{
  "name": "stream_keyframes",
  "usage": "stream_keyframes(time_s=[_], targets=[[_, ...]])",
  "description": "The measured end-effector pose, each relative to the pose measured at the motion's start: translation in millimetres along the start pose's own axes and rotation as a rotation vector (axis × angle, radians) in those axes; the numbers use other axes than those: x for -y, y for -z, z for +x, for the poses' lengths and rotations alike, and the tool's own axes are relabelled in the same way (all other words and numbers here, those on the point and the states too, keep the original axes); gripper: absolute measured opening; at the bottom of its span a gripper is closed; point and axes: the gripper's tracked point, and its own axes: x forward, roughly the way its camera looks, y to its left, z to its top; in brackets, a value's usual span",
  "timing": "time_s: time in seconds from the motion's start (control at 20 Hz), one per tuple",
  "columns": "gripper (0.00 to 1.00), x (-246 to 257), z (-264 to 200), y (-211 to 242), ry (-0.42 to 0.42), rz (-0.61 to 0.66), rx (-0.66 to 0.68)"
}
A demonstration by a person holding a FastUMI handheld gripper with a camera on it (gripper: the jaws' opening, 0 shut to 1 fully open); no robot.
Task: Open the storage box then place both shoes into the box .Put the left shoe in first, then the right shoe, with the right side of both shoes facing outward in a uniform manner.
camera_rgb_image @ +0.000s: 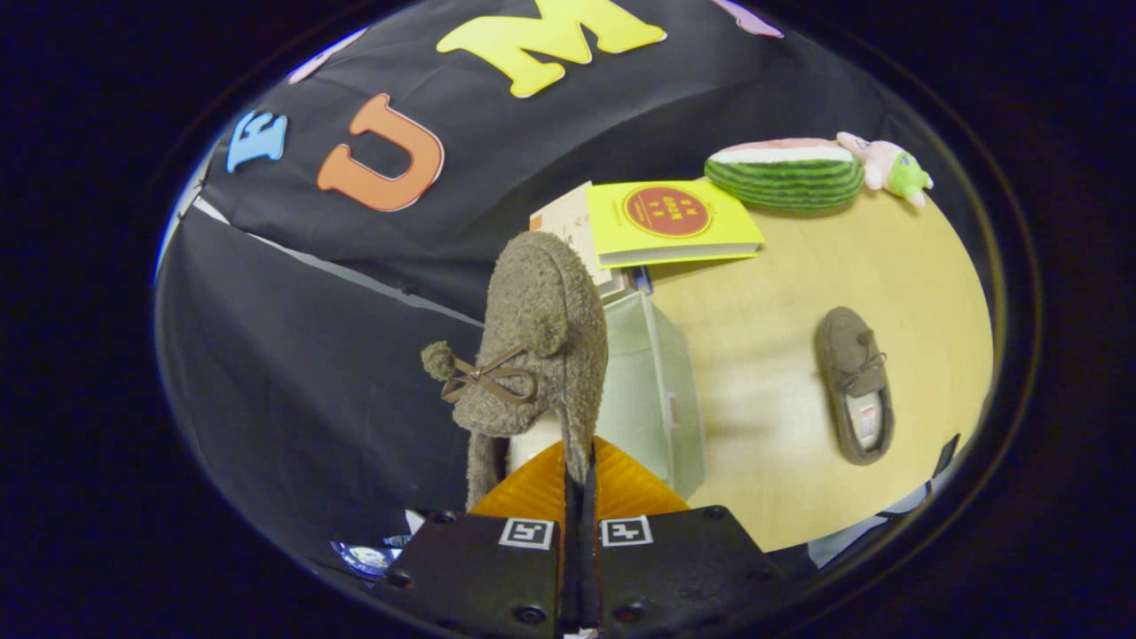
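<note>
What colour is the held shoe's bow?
Brown, in the gripper view: the bow sits on the fuzzy grey-brown shoe the gripper pinches.

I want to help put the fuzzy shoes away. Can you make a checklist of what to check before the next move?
1. Hold on the shoe: ok. The fingers are shut on the edge of the fuzzy brown shoe, which is lifted off the table.
2. Box in reach: ok. The pale green storage box sits just beyond the held shoe.
3. Box open: cannot tell. The shoe hides part of it and its opening is not visible.
4. Which shoe is held, left or right: cannot tell.
5. Second shoe ready: ok. The other shoe lies flat on the wooden table, apart from the box.
6. Clutter: ok. The yellow book and watermelon toy lie farther back.
</note>
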Motion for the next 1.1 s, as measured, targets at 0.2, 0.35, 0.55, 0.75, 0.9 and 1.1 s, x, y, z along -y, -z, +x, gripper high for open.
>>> stream_keyframes(time_s=[0.2,0.35,0.55,0.75,0.9,1.1], targets=[[0.06,-10.8,64.2,24.5,0.015,0.113,-0.136],[0.06,-5.1,94.4,39.8,0.072,0.119,-0.186],[0.06,3.7,119.0,57.4,0.134,0.131,-0.227],[0.09,-8.2,130.0,56.1,0.105,0.12,-0.205],[0.41,-24.7,128.0,59.5,0.042,0.084,-0.208],[0.88,-28.5,103.8,51.7,0.039,-0.028,-0.135]])
